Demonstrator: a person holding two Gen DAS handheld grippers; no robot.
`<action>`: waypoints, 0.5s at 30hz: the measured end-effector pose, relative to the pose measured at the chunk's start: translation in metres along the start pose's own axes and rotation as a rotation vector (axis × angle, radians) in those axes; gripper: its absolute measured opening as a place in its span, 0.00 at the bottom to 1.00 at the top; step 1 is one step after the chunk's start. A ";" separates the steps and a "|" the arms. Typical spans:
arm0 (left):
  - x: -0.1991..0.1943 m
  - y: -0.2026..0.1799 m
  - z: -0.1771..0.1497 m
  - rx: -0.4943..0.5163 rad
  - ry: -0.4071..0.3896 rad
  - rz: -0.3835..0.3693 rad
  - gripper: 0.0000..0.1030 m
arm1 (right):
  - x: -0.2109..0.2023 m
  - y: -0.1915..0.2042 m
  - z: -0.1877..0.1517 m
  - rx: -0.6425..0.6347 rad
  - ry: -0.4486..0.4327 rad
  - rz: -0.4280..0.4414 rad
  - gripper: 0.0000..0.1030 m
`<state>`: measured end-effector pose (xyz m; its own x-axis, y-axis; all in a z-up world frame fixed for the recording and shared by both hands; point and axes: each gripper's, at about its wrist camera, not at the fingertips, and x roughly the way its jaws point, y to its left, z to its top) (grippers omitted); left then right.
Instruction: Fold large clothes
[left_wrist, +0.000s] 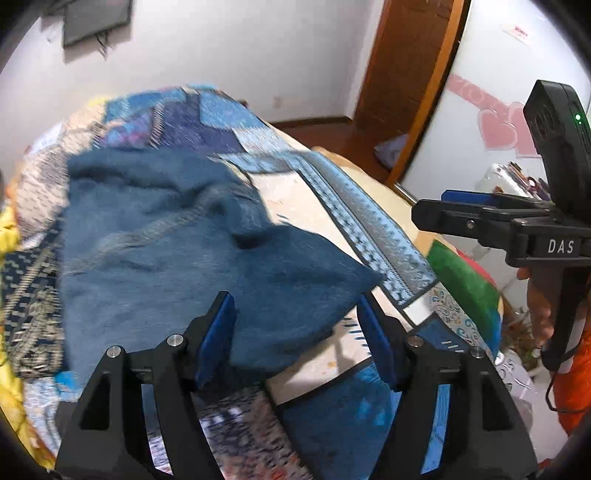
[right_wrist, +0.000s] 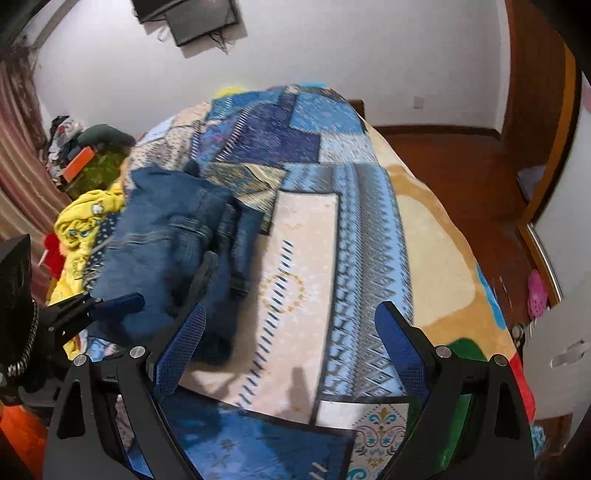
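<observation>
A pair of blue denim jeans (left_wrist: 166, 229) lies crumpled on the patchwork bedspread (left_wrist: 369, 229). My left gripper (left_wrist: 295, 299) is open just above the near corner of the denim, and the cloth shows between its blue pads without being pinched. In the right wrist view the jeans (right_wrist: 173, 236) lie at the left. There my right gripper (right_wrist: 293, 308) stands wide open over bare bedspread (right_wrist: 306, 229) with nothing between its fingers. The right gripper (left_wrist: 432, 206) also shows side-on at the right of the left wrist view, off the bed's edge.
A yellow garment (right_wrist: 88, 218) lies bunched beyond the jeans at the bed's left side. Clutter (right_wrist: 74, 147) is piled by the curtain. Wooden floor (right_wrist: 443, 155) and a door (left_wrist: 406, 55) lie to the right of the bed. A person's orange sleeve (left_wrist: 576, 369) is at the right edge.
</observation>
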<state>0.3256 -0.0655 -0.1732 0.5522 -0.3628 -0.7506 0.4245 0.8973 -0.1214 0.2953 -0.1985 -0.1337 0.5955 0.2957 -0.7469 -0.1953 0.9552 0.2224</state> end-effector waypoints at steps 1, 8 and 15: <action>-0.008 0.004 0.001 -0.004 -0.019 0.016 0.66 | -0.002 0.007 0.003 -0.016 -0.011 0.010 0.89; -0.055 0.054 0.002 -0.028 -0.142 0.292 0.92 | 0.018 0.053 0.013 -0.104 -0.018 0.075 0.89; -0.033 0.116 -0.025 -0.143 -0.010 0.409 0.92 | 0.076 0.056 -0.001 -0.087 0.124 0.079 0.89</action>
<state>0.3383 0.0569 -0.1785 0.6618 0.0279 -0.7491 0.0662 0.9932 0.0955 0.3284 -0.1229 -0.1786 0.4762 0.3604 -0.8021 -0.3071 0.9229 0.2323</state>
